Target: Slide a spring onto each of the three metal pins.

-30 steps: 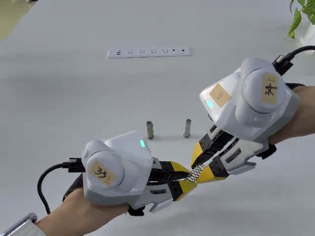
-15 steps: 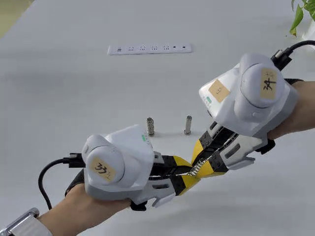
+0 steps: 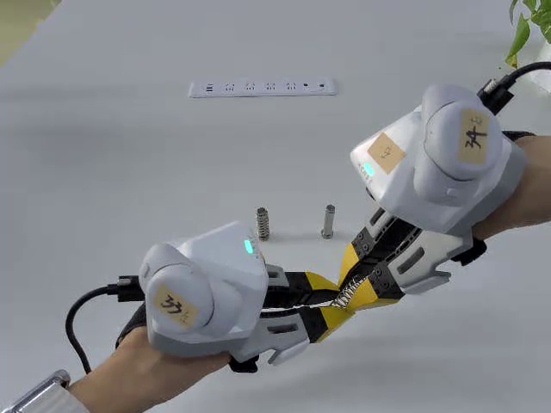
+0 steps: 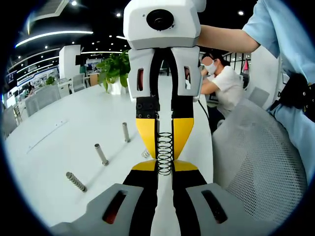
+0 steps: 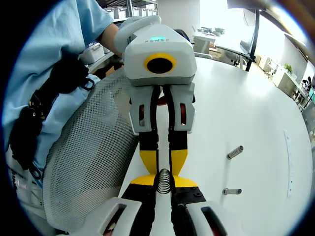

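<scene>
Left tool edged nearer, spring pinched between it and right tool

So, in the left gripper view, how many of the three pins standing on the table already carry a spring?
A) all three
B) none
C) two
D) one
D: just the nearest pin wears a spring, while the middle pin and the far pin stand bare.

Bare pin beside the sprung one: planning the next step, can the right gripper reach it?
Probably yes: the bare pin stands clear beside the right gripper, though the left gripper also grips its spring.
</scene>
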{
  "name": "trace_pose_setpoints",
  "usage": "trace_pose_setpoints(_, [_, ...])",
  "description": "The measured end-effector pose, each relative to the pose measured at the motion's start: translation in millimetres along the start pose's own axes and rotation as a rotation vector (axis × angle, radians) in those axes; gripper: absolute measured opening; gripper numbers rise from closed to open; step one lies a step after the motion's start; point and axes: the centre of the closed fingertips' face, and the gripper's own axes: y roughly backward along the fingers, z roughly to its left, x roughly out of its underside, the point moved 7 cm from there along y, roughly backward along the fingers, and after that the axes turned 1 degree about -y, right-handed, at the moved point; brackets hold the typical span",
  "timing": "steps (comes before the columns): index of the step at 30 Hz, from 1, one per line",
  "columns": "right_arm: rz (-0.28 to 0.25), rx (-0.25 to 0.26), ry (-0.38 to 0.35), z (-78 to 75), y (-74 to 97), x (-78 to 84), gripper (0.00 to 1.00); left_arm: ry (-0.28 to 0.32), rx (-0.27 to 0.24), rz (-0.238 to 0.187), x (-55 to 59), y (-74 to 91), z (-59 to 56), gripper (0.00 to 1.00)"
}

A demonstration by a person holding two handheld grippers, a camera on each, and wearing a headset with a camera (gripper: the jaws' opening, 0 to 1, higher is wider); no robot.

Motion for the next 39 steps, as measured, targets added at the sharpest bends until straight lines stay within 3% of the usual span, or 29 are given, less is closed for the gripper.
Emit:
trace_pose_setpoints(11, [0.013, 0.016, 0.001, -3.8, -2.8, 0.1, 0.07, -0.015, -0.041, 0.009, 3.5, 2.4, 4.4, 0.09])
trace_pose_setpoints(20, [0.024, 0.014, 0.007, -5.5, -2.4, 2.5, 0.07, 0.033, -0.118, 0.038, 16.9, 14.2, 13.8, 0.24])
trace_pose_setpoints(27, [0.053, 0.012, 0.006, -7.4, -2.5, 9.7, 0.07, 0.083, -0.208, 0.058, 32.2, 28.0, 21.4, 0.43])
trace_pose_setpoints(34, [0.065, 0.009, 0.004, -8.1, -2.5, 12.8, 0.07, 0.140, -0.259, 0.074, 45.9, 38.6, 24.9, 0.60])
trace_pose_setpoints(39, [0.068, 0.007, -0.006, -11.9, -2.2, 15.7, 0.07, 0.183, -0.301, 0.062, 51.0, 44.6, 28.2, 0.66])
